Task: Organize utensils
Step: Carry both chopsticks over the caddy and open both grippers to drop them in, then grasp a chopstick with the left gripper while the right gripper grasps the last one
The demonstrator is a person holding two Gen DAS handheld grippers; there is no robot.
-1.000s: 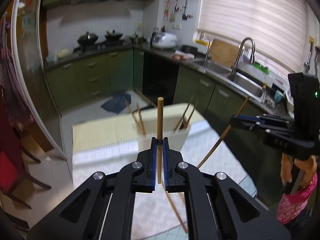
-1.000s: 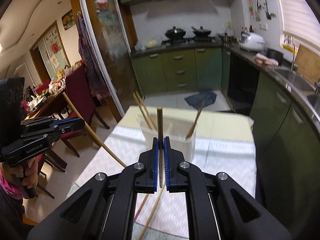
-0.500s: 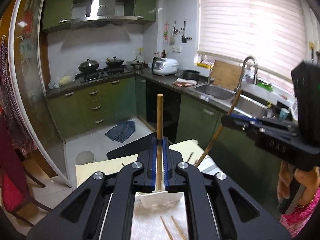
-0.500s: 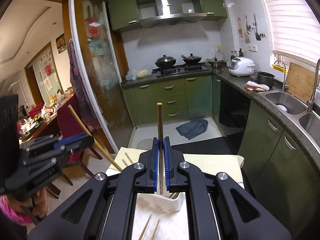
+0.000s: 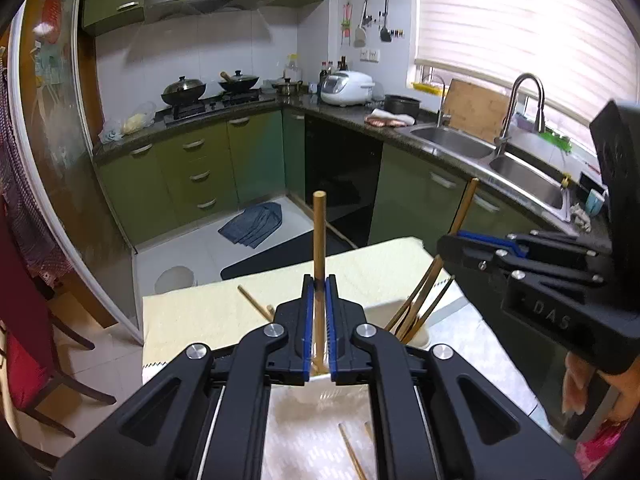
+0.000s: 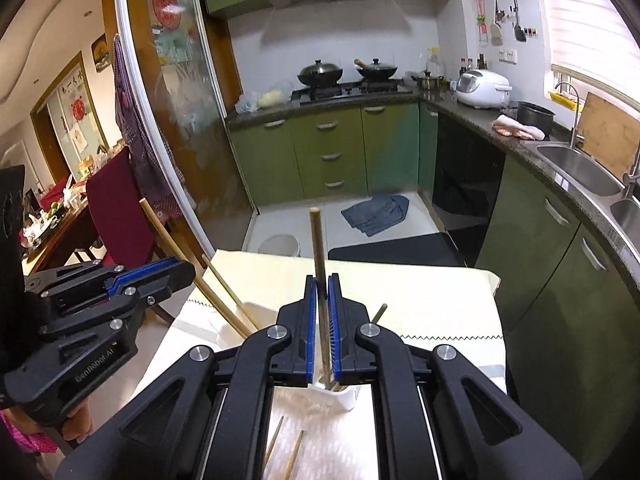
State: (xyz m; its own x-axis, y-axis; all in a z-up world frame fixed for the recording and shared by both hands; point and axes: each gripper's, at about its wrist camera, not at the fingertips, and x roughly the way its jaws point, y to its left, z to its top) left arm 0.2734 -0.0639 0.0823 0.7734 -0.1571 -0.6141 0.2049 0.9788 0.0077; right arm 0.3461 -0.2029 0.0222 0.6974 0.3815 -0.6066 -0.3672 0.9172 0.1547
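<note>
My left gripper (image 5: 319, 280) is shut on an upright wooden chopstick (image 5: 319, 236), its lower end over the white utensil holder (image 5: 416, 334). My right gripper (image 6: 322, 280) is shut on another upright chopstick (image 6: 317, 240), its tip down in the holder (image 6: 346, 396). Each gripper shows in the other's view, the right one (image 5: 448, 246) at right and the left one (image 6: 184, 272) at left. Several chopsticks (image 5: 420, 304) stand in the holder. Loose chopsticks (image 6: 290, 452) lie on the tablecloth near me.
The table has a white patterned cloth (image 6: 340, 440) over a pale yellow one (image 5: 208, 312). Green kitchen cabinets (image 5: 200, 168), a sink (image 5: 520, 168) and counter lie beyond. A red chair (image 6: 116, 216) stands left of the table.
Both grippers have tilted up, then lowered toward the holder, each still holding its chopstick. The holder has come closer beneath the fingers.
</note>
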